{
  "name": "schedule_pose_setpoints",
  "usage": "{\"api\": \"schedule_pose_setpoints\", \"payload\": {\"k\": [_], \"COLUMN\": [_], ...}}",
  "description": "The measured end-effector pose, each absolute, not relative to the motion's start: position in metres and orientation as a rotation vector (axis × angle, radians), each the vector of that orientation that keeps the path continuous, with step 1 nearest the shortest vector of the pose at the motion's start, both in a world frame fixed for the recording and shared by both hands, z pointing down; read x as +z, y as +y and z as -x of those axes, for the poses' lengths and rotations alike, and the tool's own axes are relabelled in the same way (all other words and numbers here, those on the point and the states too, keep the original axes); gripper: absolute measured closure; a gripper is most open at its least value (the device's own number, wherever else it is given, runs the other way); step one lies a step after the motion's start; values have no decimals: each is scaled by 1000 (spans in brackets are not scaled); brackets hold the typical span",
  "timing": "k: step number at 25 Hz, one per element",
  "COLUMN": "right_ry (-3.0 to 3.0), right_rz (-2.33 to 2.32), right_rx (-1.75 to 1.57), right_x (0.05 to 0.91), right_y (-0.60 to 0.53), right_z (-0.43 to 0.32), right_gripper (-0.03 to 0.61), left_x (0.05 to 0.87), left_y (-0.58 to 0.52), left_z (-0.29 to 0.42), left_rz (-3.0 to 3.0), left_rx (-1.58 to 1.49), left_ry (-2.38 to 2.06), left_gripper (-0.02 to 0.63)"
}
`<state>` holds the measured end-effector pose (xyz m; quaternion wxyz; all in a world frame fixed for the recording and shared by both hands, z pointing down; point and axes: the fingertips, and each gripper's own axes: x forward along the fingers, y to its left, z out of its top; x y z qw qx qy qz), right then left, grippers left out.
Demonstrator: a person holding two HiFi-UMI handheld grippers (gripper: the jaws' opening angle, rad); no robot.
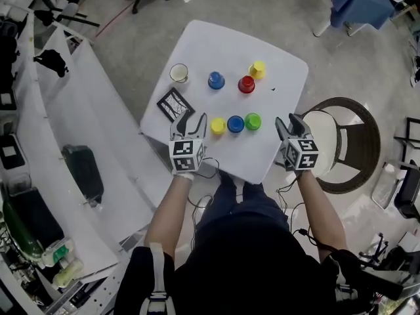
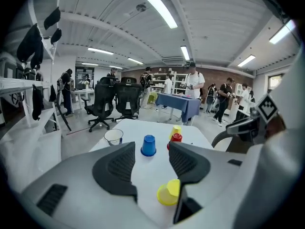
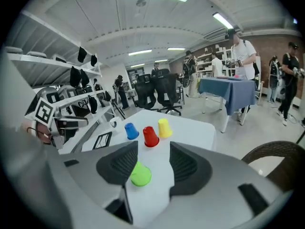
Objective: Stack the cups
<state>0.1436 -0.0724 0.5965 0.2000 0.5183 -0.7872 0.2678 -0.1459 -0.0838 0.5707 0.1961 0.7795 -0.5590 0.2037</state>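
While a row of cups point(image 1: 235, 124) is standing by the worktop's point(image 1: 216, 38) near edge, I am holding the left tool point(image 1: 189, 123) and the right tool point(image 1: 290, 123) wide, empty.

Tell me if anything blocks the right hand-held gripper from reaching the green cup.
Nothing visible does. Only bare white table lies between the open right hand-held gripper and the green cup; the blue cup sits on the green cup's far side.
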Motion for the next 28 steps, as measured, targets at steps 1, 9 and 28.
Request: {"api": "schedule_pose_setpoints", "payload": {"k": [1,9,28], "right_ry": [-2207,-2216,-2132], "right_rz": [-1467,-1486,-1534], "right_rx": [741,727,771], "right_x": [589,582,611], "right_y": [-75,-78,-54], "right_z": [-142,-135,-138], "right_gripper": [373,379,396], "left_x": [575,625,720], "left_y": [-92,-157,-230], "left_z": [144,123,98], "left_rz": [-2199,-2326,-2378], "left_rx": [584,755,1097], "left_ry": [-1549,-1314,-1093], "left_gripper": [397,378,368]}}
